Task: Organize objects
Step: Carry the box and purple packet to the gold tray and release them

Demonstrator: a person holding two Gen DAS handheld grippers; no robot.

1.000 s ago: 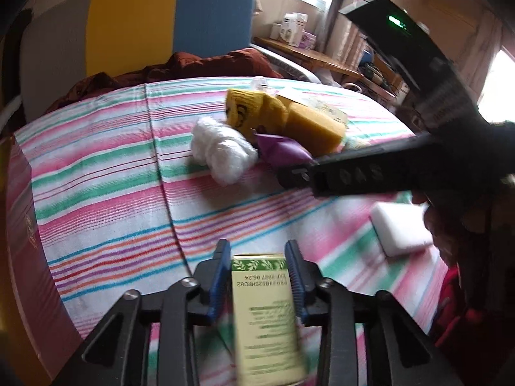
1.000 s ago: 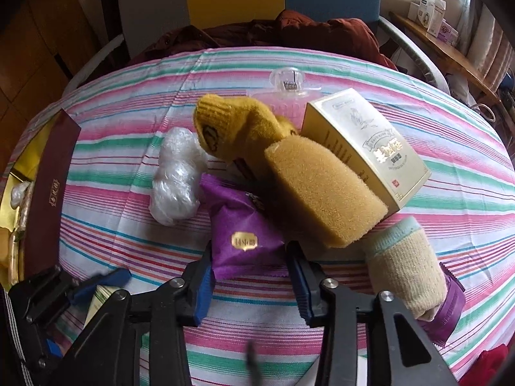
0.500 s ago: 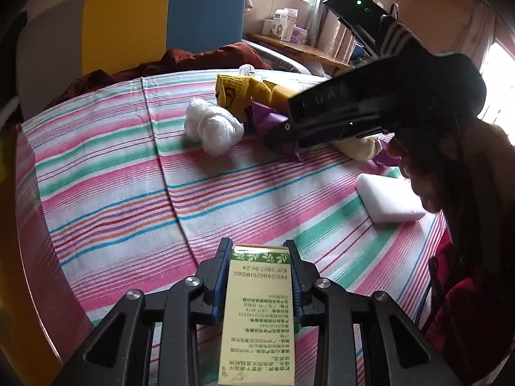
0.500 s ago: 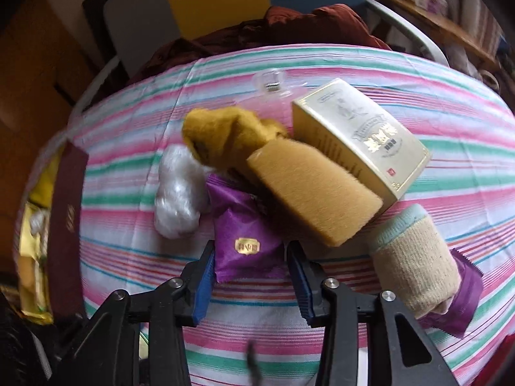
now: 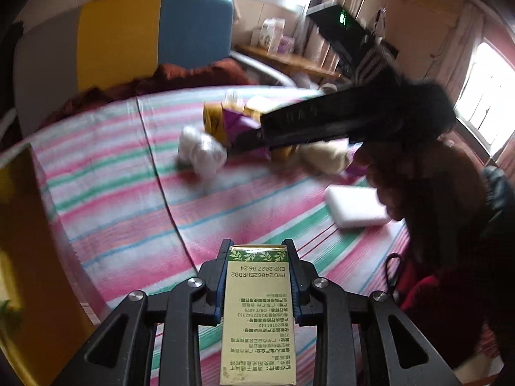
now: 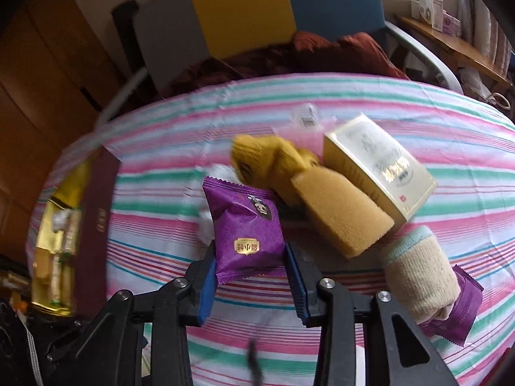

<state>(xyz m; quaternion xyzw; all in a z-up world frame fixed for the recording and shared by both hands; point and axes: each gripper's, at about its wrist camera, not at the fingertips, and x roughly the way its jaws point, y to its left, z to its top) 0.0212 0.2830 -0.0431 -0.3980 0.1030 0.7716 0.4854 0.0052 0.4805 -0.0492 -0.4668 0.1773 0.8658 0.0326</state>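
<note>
Left gripper (image 5: 257, 257) pinching a green-and-cream carton (image 5: 257, 315), long axis running straight ahead along the fingers, above the striped bench (image 5: 128, 199). Right gripper (image 6: 249, 260) clamped on a purple snack packet (image 6: 246, 228), lifted, long axis pointing forward toward the yellow sponge (image 6: 344, 212) and gold box (image 6: 379, 173). Seen only from the left wrist: right gripper reaching sideways across the pile, and a white block (image 5: 354, 206). Seen only from the right wrist: maroon box (image 6: 96, 225) at the bench's left edge.

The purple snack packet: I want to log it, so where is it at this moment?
In the right wrist view the purple snack packet sits between the fingers of the right hand-held gripper, lifted in front of the yellow sponge and mustard glove.
</note>
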